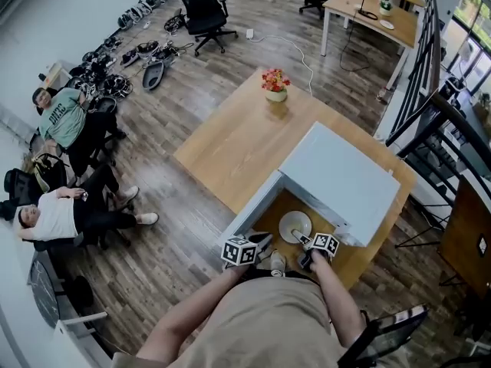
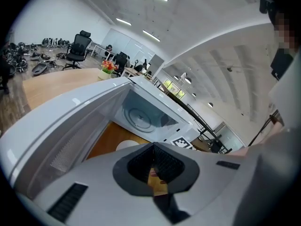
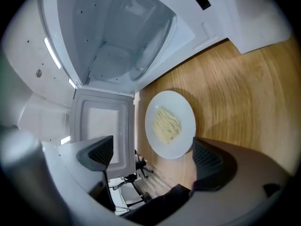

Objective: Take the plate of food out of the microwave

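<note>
The white microwave (image 1: 341, 179) stands on the wooden table (image 1: 230, 140) with its door (image 1: 249, 209) swung open to the left. A white plate of pale noodles (image 1: 295, 226) lies on the table in front of the empty cavity (image 3: 117, 36). My right gripper (image 1: 307, 244) hovers over the plate's near edge, open, and the plate (image 3: 170, 124) shows between its spread jaws, untouched. My left gripper (image 1: 259, 244) is beside the open door (image 2: 61, 126), shut with nothing in it (image 2: 153, 164). A sliver of the plate (image 2: 126, 145) shows past it.
A vase of flowers (image 1: 275, 85) sits at the table's far corner. Two people sit at the left by the wall (image 1: 65, 121). An office chair (image 1: 203, 10) and a desk (image 1: 372, 10) stand at the back, and a black railing (image 1: 430, 106) runs along the right.
</note>
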`<state>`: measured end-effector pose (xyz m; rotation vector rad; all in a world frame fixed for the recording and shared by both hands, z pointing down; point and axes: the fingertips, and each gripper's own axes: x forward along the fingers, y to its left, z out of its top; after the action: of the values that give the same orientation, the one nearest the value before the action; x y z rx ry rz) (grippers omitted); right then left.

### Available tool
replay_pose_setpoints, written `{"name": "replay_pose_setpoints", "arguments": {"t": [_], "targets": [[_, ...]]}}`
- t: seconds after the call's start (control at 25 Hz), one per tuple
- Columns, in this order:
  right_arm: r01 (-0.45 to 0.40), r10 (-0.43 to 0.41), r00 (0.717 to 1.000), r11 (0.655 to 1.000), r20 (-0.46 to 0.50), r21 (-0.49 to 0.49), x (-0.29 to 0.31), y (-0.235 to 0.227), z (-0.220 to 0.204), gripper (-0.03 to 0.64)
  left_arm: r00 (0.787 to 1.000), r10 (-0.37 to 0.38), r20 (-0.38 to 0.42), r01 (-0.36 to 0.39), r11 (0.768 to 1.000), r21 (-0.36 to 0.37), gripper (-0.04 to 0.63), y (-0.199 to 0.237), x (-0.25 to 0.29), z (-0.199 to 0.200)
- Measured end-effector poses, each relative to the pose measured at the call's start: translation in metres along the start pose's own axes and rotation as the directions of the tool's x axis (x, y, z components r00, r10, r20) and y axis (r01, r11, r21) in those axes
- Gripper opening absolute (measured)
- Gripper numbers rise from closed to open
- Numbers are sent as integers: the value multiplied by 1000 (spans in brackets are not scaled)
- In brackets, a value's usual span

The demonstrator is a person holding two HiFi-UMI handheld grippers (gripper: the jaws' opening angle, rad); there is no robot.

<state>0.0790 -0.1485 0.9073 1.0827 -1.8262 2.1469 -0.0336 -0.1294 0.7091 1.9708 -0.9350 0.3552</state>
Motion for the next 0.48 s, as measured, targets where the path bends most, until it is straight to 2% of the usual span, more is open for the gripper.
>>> {"name": "replay_pose_setpoints", "arguments": {"t": [0.16,0.28,0.4,0.48], "targets": [[-58,59,996,998,67,-17,-15,42,14,503,998,-27,59,27,1000,9,5,-9,-9,29],[-144,155,984,982,87,-119,-42,86,15,494,993,-59,106,59,998,3,5,-17,-14,46],[-188,220,973,927,64,-325,-77,135,1,403,983,-87,163,89,996,-7,5,-25,-26,63],[-155,212,975,861,63,-485,-97,155,-6,348,975,-102,195,105,994,-2,5,-31,-35,72]]}}
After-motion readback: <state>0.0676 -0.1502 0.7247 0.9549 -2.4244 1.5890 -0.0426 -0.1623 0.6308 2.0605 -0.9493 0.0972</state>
